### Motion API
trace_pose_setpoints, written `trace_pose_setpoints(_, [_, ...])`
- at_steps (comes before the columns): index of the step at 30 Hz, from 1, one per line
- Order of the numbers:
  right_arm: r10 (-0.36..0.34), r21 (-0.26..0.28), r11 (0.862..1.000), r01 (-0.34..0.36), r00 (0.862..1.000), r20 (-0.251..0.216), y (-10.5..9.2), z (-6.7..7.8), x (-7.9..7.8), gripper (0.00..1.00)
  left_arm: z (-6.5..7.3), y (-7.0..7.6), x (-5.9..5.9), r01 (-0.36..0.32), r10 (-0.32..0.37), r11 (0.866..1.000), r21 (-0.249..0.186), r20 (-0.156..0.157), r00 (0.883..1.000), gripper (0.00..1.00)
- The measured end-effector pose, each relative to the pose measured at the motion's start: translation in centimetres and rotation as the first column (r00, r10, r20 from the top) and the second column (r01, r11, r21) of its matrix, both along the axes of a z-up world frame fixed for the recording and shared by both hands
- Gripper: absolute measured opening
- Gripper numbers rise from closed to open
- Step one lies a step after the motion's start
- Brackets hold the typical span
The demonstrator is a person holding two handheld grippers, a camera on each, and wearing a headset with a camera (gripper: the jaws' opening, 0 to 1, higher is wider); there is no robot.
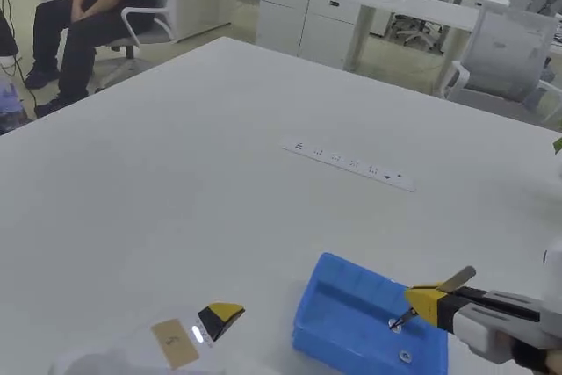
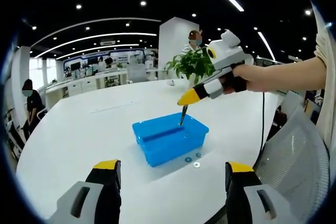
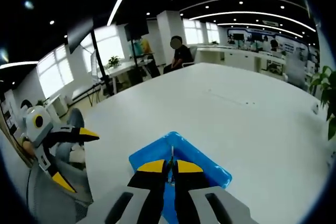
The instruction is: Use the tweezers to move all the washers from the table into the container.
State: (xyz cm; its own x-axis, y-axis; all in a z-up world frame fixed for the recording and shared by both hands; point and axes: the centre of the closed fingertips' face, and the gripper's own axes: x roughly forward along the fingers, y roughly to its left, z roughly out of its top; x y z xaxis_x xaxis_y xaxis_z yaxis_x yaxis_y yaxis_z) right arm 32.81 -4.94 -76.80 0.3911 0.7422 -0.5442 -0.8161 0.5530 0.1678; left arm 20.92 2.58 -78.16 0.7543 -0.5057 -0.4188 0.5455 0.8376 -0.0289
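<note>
The blue container (image 1: 351, 305) sits near the table's front edge. My right gripper (image 1: 423, 298) is shut on metal tweezers (image 1: 402, 319) whose tips point down inside the container, near a small washer (image 1: 405, 356) on its floor. In the right gripper view the jaws (image 3: 170, 167) are closed together over the container (image 3: 210, 169). My left gripper (image 2: 170, 174) stands open and empty, a little back from the container (image 2: 163, 140). Two washers (image 2: 192, 161) lie on the table beside the container's near wall. The left gripper (image 1: 219, 315) shows at the bottom left.
A white power strip (image 1: 347, 162) is set into the table top farther back. A person in dark clothes (image 1: 88, 6) sits on a chair beyond the far left corner. A potted plant (image 2: 191, 64) stands behind the right gripper.
</note>
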Motion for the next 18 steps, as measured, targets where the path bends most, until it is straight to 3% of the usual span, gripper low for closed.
trace_pose_setpoints(11, [-0.025,-0.05,0.999,0.022,0.997,-0.073,-0.5,-3.7,1.7,0.02,0.0,0.1,0.0,0.0,0.0,1.0,0.0,-0.001,1.0,0.83])
trace_pose_setpoints(18, [-0.038,-0.069,0.997,0.032,0.995,-0.095,-0.7,-5.1,1.8,0.02,0.0,0.1,0.0,0.001,-0.001,1.0,0.0,-0.004,1.0,0.83])
